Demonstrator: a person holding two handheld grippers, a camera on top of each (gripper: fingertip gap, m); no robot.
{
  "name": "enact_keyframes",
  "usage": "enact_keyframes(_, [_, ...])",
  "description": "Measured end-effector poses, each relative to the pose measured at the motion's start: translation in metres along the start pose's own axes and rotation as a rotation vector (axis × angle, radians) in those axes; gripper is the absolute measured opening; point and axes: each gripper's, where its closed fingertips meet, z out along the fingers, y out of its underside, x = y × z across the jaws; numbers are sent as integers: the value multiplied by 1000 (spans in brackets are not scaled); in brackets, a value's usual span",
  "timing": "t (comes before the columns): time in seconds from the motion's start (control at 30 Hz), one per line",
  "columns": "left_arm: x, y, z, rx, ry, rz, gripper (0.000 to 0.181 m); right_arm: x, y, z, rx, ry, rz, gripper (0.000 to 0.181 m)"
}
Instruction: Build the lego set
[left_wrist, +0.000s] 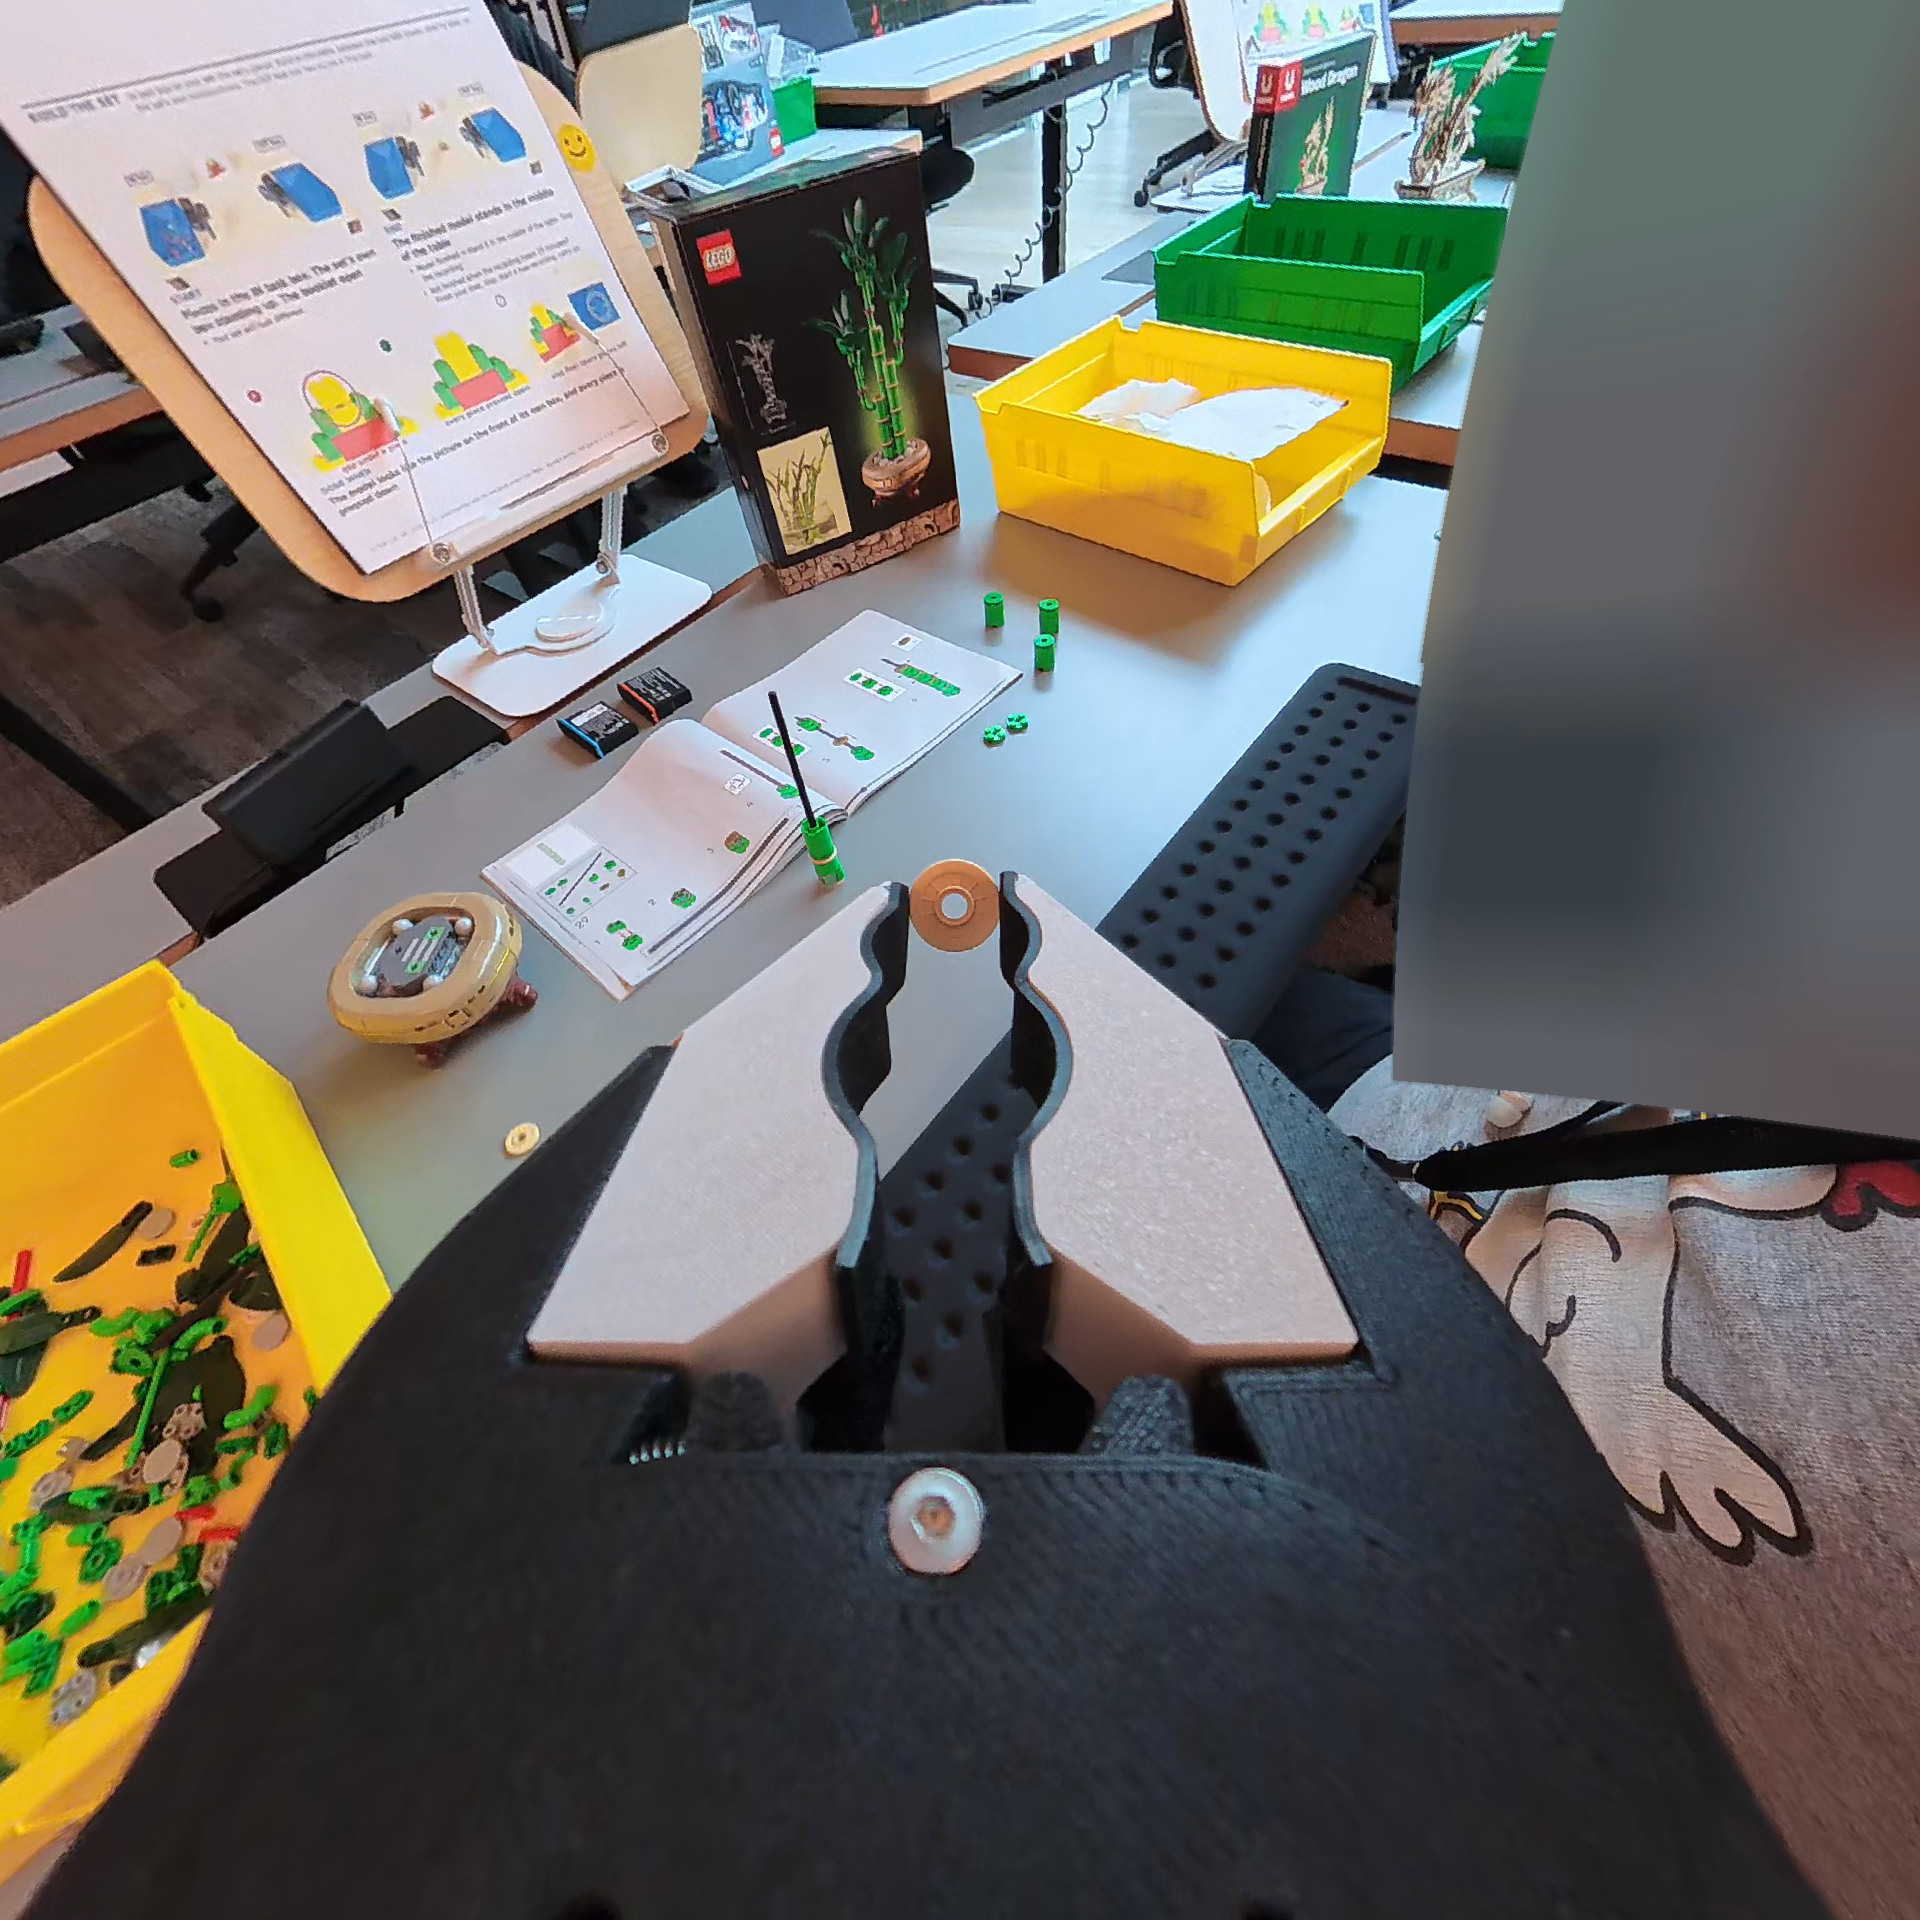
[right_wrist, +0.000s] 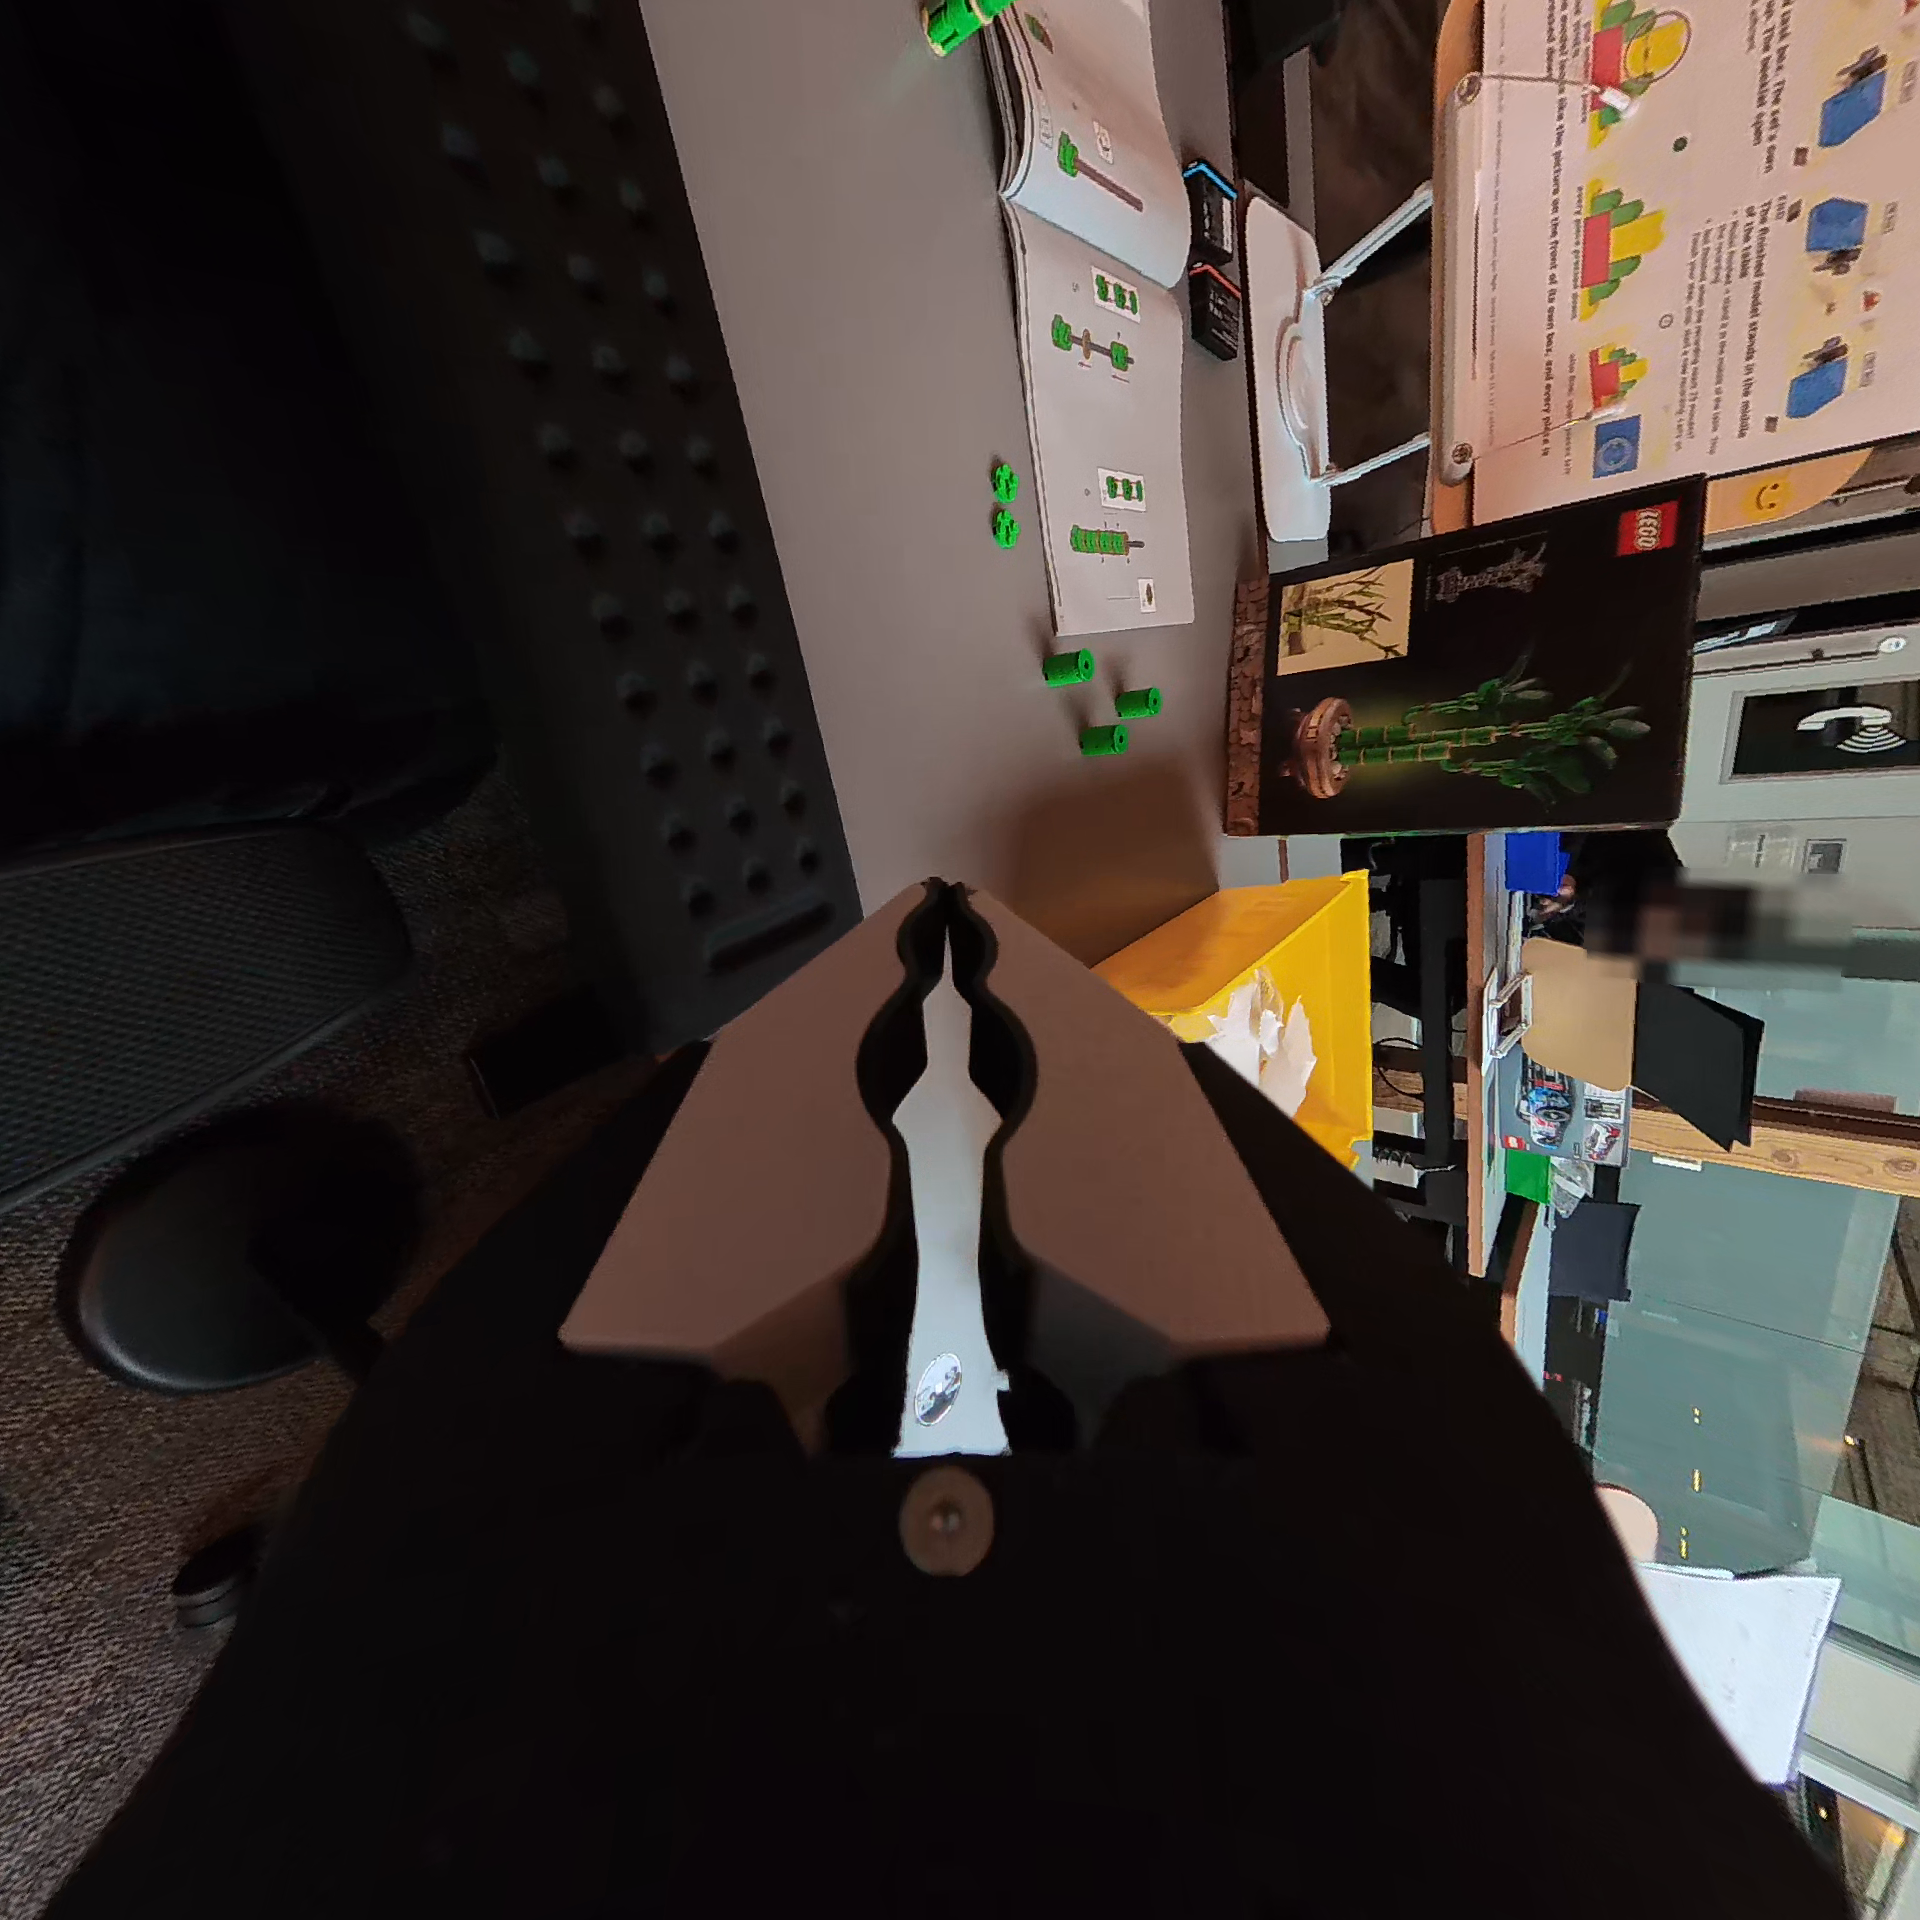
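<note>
Lego pieces, mostly green and dark, fill the yellow plastic bin (left_wrist: 223, 1101) at the table's (left_wrist: 1122, 790) left edge; a second yellow bin (left_wrist: 1195, 520) farther back holds crumpled white paper. A tan round lego plate with a centre hole (left_wrist: 953, 905) sits pinched between the tips of the left gripper's (left_wrist: 953, 902) fingers, held above the table just short of the open instruction booklet (left_wrist: 748, 790). Only the right wrist view shows the right gripper (right_wrist: 948, 889), its fingers closed tip to tip on nothing, turned sideways near three green lego cylinders (right_wrist: 1101, 701).
</note>
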Motion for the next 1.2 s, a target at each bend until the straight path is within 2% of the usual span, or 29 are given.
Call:
enact_keyframes(0.03, [1,-1,2,-3,4,4,14,-1,1,1,-1,-2,3,0])
enact_keyframes(0.53, [10,-11,35,-47,59,34,14,-11,25,2,0,-2,63,0])
enact_keyframes(0.77, [13,-13,39,-59,66,40,14,-12,33,6,5,-6,87,0])
enact_keyframes(1.1, [13,-7,27,-25,59,24,14,-12,24,12,21,-38,94,0])
enact_keyframes(1.2, [10,-1,27,3,65,2,14,-13,11,18,91,-66,131,0])
